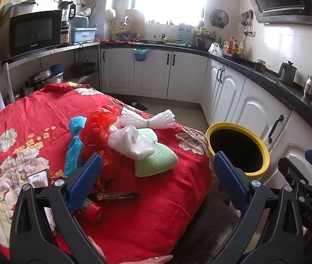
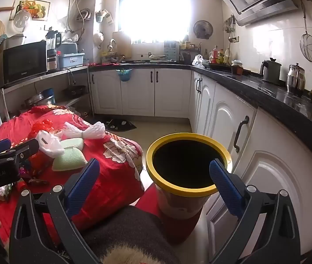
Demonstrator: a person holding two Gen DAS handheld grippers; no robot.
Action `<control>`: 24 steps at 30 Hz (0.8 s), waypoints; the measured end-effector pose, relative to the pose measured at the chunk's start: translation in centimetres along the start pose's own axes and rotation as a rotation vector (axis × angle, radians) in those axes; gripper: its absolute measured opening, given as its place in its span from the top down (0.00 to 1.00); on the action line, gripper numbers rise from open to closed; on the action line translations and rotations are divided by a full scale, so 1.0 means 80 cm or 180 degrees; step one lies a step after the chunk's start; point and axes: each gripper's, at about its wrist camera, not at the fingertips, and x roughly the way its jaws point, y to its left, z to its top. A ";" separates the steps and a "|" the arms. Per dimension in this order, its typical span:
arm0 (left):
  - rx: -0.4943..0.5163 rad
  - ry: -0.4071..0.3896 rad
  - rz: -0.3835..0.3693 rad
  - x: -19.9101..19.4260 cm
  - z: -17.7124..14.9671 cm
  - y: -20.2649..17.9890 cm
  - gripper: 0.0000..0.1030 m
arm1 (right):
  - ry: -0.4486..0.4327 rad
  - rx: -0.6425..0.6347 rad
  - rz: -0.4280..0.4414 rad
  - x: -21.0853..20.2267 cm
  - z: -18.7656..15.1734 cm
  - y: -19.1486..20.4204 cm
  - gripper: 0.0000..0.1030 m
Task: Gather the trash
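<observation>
Trash lies on a red floral cloth (image 1: 35, 118): a white plastic bag (image 1: 131, 142), green foam nets (image 1: 156, 158), a white foam net (image 1: 149, 118), a red plastic bag (image 1: 98, 127), a blue foam net (image 1: 74, 145), a brown wrapper (image 1: 116, 195) and a red-capped bottle (image 1: 92, 211). My left gripper (image 1: 156, 176) is open and empty above the cloth's near edge. A yellow-rimmed trash bin (image 2: 189, 165) stands on the floor right of the cloth; it also shows in the left wrist view (image 1: 237, 149). My right gripper (image 2: 153, 182) is open and empty, near the bin's rim.
White cabinets (image 2: 222, 118) with a black countertop (image 2: 265, 88) run along the right and back. A microwave (image 1: 35, 33) sits on a shelf at left. A dark mat (image 2: 120, 125) lies on the floor. A grey garment (image 2: 123, 226) is below the right gripper.
</observation>
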 end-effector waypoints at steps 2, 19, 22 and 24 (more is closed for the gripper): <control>0.0002 0.0000 -0.0003 0.000 0.000 0.000 0.09 | -0.0005 0.0007 0.0006 0.000 0.000 0.000 0.06; 0.0008 -0.0017 -0.0003 -0.001 0.008 -0.010 0.09 | -0.0010 0.0044 -0.0013 -0.001 0.002 -0.006 0.06; 0.0010 -0.0018 -0.0003 -0.001 0.008 -0.011 0.09 | -0.0011 0.0045 -0.0011 -0.001 0.002 -0.006 0.06; 0.0012 -0.0023 -0.0003 -0.002 0.008 -0.011 0.09 | -0.0014 0.0049 -0.0011 -0.001 0.002 -0.008 0.06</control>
